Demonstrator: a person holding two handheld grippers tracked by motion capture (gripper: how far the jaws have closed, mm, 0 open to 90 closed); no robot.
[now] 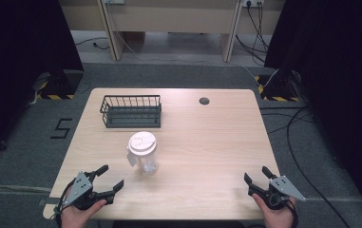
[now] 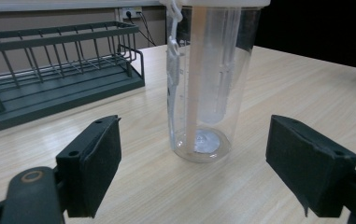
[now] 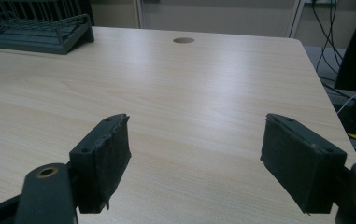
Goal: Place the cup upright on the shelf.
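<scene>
Left gripper, near the worktop's front-left corner: jaws spread wide, holding nothing, aimed at the clear tumbler. Right gripper, near the front-right corner: jaws likewise apart and empty, facing bare wood. The tumbler stands upright a little left of the worktop's centre, capped by a white lid, well apart from both grippers; beyond it, toward the rear-left, sits a dark wire rack. The tumbler looks empty, hence probably light, rigid, smooth-walled and easily tipped; a grip across the middle of the cylinder, below the lid, seems soundest. In the left gripper view the lid is cropped, and the white strap and inner tube remain hard to identify.
</scene>
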